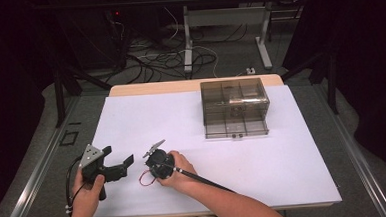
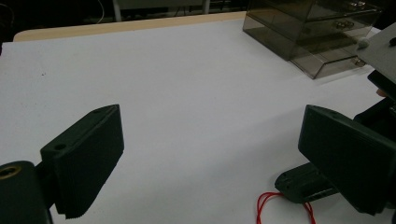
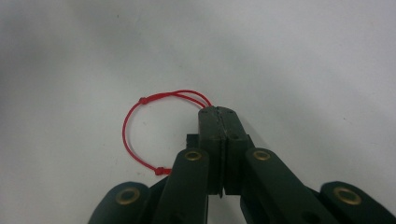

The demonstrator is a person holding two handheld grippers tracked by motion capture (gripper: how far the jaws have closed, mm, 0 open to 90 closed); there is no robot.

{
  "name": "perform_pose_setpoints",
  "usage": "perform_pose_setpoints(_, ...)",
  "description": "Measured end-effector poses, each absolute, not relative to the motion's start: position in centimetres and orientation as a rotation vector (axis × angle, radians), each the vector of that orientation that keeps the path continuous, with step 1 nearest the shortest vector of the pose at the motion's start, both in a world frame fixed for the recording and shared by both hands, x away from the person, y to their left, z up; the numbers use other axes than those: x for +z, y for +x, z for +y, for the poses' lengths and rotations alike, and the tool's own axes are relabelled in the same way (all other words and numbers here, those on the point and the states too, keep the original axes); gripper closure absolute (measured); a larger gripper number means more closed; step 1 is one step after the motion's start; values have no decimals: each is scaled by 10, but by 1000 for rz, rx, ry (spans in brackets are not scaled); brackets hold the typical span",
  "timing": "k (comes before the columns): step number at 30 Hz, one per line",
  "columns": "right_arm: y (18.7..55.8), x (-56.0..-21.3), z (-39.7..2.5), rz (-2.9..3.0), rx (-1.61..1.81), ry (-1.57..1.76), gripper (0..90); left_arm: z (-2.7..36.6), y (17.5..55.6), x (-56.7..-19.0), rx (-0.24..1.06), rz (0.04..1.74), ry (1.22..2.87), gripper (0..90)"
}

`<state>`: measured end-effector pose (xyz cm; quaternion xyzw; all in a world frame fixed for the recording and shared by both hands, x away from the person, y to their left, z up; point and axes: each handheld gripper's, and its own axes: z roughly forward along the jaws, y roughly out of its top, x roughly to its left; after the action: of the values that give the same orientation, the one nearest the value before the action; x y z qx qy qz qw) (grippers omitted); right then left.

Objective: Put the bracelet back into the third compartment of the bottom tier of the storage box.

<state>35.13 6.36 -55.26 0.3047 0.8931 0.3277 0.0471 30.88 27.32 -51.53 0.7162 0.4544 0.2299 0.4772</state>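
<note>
A thin red string loop [image 3: 124,133] lies on the white table cover [image 1: 181,119] near the front edge, also seen as a small red loop [image 1: 143,180] in the high view. My right gripper [image 3: 218,112] is shut on one end of the loop, its jaws pressed together and tipped down to the table [image 1: 152,173]. My left gripper [image 1: 119,156] sits just to its left, held open, nothing between its ridged pads [image 2: 88,161]. In the left gripper view the red string [image 2: 261,205] and the tip of the right gripper [image 2: 303,183] lie at the lower right.
A smoky clear plastic drawer box [image 1: 235,109] with several compartments stands at the back right of the table, and shows at the top right in the left gripper view [image 2: 317,32]. A wooden table edge [image 1: 180,85] borders the far side; cables lie on the floor beyond.
</note>
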Motion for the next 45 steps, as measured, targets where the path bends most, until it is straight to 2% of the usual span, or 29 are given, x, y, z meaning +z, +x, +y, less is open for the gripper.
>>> perform_pose_setpoints(11,350,-554,66,2666,1103,923,900,274,309,-515,565,1111,1745,72)
perform_pose_setpoints(45,362,-530,47,2606,1154,995,900,274,308,-515,566,1113,1744,72)
